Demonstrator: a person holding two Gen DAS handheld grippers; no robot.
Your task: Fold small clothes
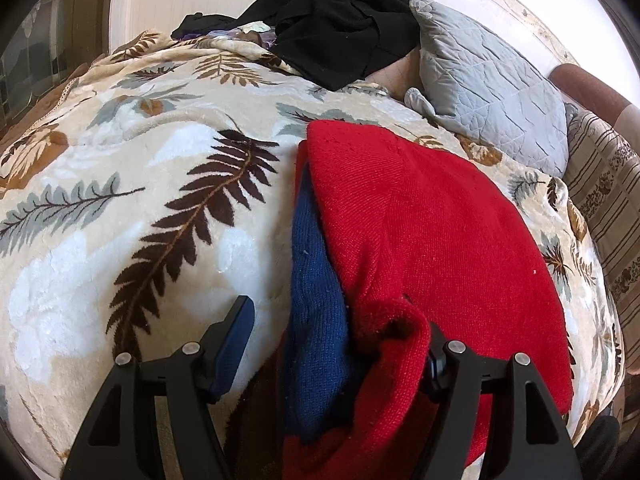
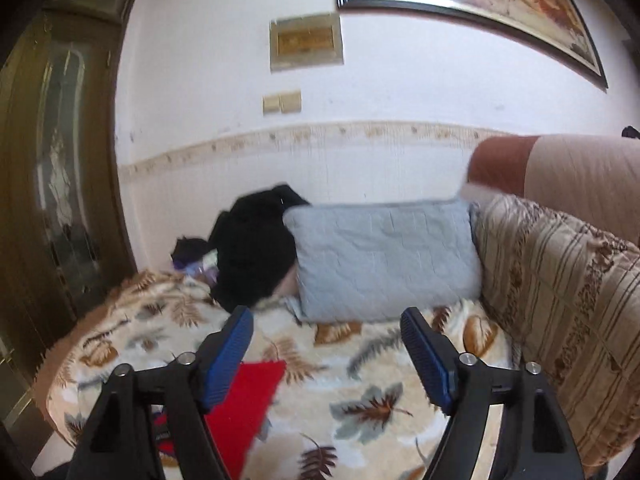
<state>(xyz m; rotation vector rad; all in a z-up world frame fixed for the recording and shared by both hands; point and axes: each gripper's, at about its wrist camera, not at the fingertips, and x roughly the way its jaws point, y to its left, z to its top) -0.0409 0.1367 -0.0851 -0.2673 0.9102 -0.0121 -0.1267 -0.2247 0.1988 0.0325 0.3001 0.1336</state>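
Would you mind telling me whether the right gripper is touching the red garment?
Apart. The right wrist view shows the right gripper open and empty, raised above the leaf-patterned blanket, with the red garment lying lower down behind its finger.

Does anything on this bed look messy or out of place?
Yes. A black garment lies crumpled in a heap at the far end beside the grey pillow, unlike the red garment spread flat on the leaf-patterned blanket.

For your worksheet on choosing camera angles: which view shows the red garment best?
The left wrist view: the red garment fills the frame, lying on blue knit fabric, its fold visible. The right wrist view shows only one red corner behind that gripper's finger.
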